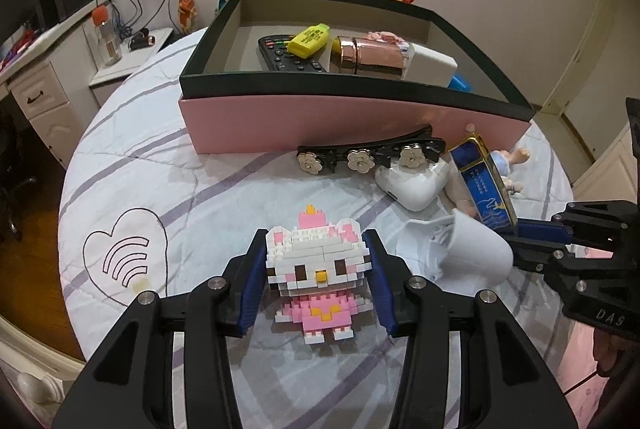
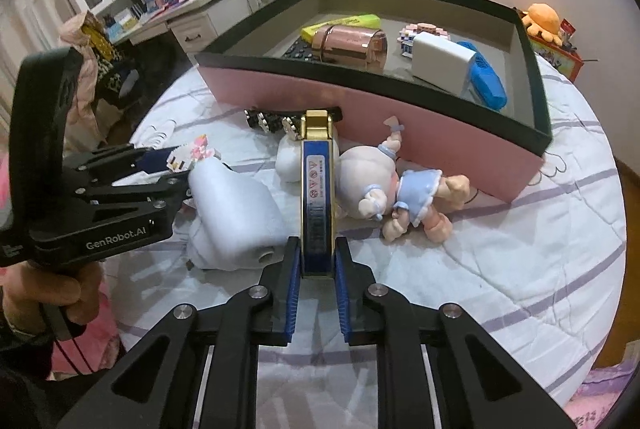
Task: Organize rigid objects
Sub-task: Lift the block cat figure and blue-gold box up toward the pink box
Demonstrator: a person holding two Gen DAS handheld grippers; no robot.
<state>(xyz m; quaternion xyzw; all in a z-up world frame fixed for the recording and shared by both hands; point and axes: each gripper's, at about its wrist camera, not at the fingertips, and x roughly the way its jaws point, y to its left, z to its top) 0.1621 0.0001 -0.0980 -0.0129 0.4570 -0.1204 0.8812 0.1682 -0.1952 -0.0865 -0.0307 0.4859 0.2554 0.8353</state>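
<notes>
Left tool [image 1: 316,269] held low over bed, fingers pointed toward far side, blue pads [image 1: 251,287] pressed against both sides of block-built cat figure [image 1: 316,275]. Right tool [image 2: 316,261] held level beside it on right, pads [image 2: 291,289] clamped on near end of blue-and-gold box [image 2: 316,189]. Left hand [image 2: 52,289] seen wrapped around left tool's handle.

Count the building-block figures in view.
2. One pink-and-white block cat sits between the left gripper fingers; another small block figure lies inside the box. Others may be hidden.
</notes>
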